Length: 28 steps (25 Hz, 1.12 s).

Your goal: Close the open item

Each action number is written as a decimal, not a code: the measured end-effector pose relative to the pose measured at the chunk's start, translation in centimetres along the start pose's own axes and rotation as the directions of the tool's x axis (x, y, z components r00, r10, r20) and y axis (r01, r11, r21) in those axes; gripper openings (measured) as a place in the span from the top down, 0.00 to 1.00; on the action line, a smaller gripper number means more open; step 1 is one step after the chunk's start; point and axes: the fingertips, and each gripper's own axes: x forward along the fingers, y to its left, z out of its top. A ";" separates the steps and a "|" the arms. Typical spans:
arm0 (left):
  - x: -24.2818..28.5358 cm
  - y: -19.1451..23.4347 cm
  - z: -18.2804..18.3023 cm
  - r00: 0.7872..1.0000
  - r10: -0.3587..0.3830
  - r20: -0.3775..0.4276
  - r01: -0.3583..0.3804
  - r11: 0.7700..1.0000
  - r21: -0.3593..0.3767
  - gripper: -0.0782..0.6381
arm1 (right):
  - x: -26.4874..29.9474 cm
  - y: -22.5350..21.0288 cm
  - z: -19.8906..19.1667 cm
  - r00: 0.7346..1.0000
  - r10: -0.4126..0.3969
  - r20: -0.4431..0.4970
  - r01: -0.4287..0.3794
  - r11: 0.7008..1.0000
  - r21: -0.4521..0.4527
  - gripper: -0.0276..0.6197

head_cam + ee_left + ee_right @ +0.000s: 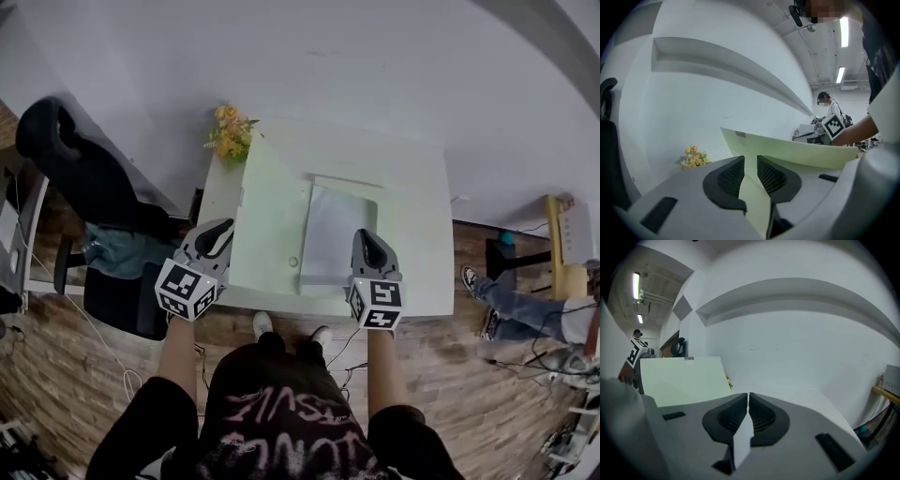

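Jaws of your left gripper [750, 172] clamp the green cover [272, 216] of the open folder [298, 274] lying on the white table [417, 187], while your right gripper [748, 411] pinches its white sheet [339, 234].

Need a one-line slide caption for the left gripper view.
The left gripper shut on the pale green folder cover, yellow flowers beyond.

Office-like laboratory: white desk [427, 202] against a plain white wall [375, 66], black office chair [80, 164] left, wood-plank floor [469, 375], ceiling strip lights [844, 32].
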 end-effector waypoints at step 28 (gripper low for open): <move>15.4 -20.0 3.7 0.928 -0.359 -0.103 0.371 0.915 0.157 0.76 | -10.6 -16.3 -5.3 0.976 -0.217 -0.025 0.218 0.969 0.117 0.91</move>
